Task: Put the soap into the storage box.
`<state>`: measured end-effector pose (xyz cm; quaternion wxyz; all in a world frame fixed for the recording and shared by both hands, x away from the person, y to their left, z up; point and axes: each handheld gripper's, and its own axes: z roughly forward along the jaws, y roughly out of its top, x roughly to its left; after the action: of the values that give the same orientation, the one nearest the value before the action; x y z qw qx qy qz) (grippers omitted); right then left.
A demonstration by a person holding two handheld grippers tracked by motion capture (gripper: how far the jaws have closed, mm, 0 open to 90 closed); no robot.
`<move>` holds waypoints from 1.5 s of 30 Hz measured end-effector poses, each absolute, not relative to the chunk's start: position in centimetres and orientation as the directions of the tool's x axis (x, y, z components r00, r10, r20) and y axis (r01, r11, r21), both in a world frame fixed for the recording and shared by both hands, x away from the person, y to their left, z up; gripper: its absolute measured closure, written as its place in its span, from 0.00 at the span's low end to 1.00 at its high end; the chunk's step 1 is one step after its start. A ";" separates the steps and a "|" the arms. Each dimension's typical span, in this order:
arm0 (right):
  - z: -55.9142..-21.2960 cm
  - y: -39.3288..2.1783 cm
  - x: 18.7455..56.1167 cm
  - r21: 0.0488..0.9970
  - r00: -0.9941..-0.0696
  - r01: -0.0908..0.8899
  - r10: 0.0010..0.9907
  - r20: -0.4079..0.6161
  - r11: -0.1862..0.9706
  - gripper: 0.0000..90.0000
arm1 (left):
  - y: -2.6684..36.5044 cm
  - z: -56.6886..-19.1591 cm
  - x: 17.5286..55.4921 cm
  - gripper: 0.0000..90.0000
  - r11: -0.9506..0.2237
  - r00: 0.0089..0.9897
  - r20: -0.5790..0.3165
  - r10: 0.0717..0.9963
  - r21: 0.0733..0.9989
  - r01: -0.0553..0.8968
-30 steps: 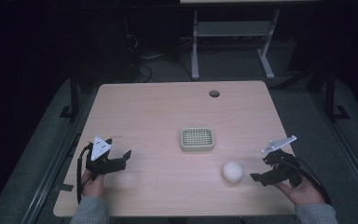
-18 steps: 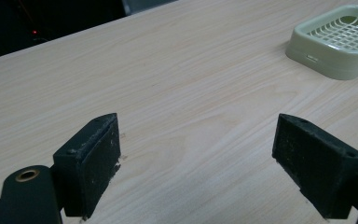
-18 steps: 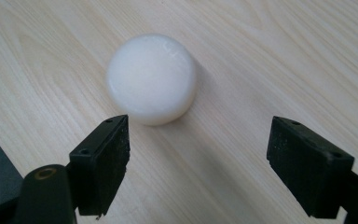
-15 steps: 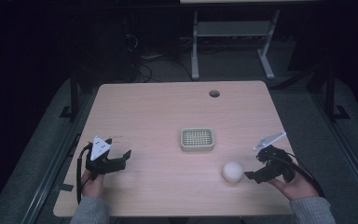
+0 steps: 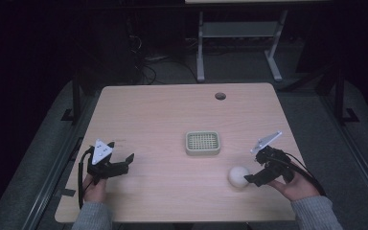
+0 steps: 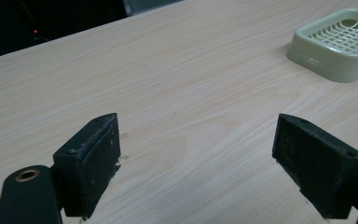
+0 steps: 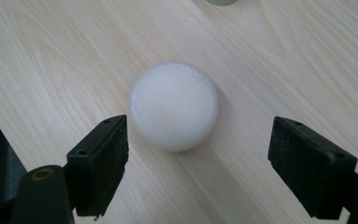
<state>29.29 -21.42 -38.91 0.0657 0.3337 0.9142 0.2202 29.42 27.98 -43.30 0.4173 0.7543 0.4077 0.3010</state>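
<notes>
White ball (image 7: 174,105): lying on the counter (image 5: 163,115), just ahead of the spread jaws of the right hand-held gripper (image 7: 200,161), near the green basket (image 5: 202,143). Risk noted: ball may be nudged and rolled away if one jaw touches first; left hand-held gripper (image 6: 205,163) held spread, idle

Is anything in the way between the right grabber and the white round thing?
No. In the right gripper view, just bare light wooden table lies between the open right gripper and the round white soap-like puck.
</notes>
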 end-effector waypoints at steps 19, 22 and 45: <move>-39.6 -19.2 30.1 0.397 -0.794 0.566 0.607 0.029 0.722 0.21 | 28.0 -43.3 29.4 0.17 -0.310 0.483 0.108 0.869 0.879 0.363; -39.8 -18.9 30.2 0.390 -0.798 0.563 0.601 0.029 0.729 0.20 | 28.0 -43.3 29.4 0.17 -0.312 0.484 0.108 0.868 0.878 0.363; -41.8 -17.3 31.0 0.320 -0.813 0.556 0.582 0.019 0.767 0.18 | 28.0 -43.2 29.4 0.16 -0.312 0.488 0.106 0.866 0.879 0.362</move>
<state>31.04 -17.34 -41.78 0.0404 0.3029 0.9391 0.1572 29.43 27.97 -43.24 0.4216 0.7525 0.4080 0.2992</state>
